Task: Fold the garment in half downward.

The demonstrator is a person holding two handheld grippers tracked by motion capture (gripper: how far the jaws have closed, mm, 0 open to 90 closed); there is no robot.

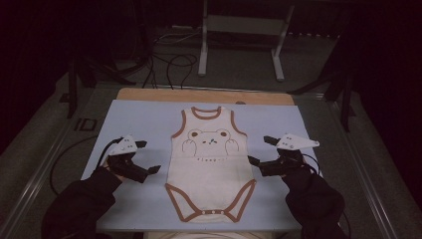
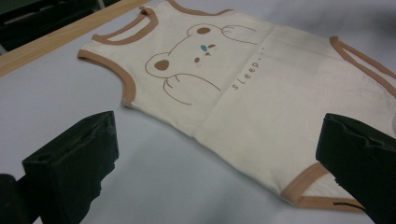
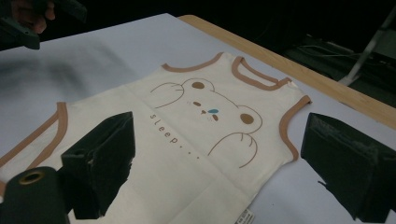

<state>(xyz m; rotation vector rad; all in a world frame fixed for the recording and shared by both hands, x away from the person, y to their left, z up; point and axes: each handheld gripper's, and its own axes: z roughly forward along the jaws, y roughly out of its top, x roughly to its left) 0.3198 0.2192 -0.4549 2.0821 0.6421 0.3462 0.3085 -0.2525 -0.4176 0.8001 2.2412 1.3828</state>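
Observation:
A cream baby bodysuit (image 1: pixel 211 164) with brown trim and a bear print lies flat, neck away from me, on the pale blue mat (image 1: pixel 134 119). My left gripper (image 1: pixel 148 156) hovers just left of its waist, open, with nothing between the jaws. My right gripper (image 1: pixel 261 150) stands open just right of the waist, mirroring the left. In the left gripper view the bodysuit (image 2: pixel 243 79) spreads beyond the open left gripper (image 2: pixel 217 158), its leg hem by the right-hand jaw. In the right gripper view the bodysuit (image 3: pixel 196 140) lies under the open right gripper (image 3: pixel 224 163).
The mat covers a wooden table whose far edge (image 1: pixel 149 94) shows as a tan strip. Behind it stand a metal frame (image 1: pixel 244 25) and loose cables (image 1: pixel 169 64) on the floor. The other hand's gripper (image 3: pixel 28 18) appears far off in the right gripper view.

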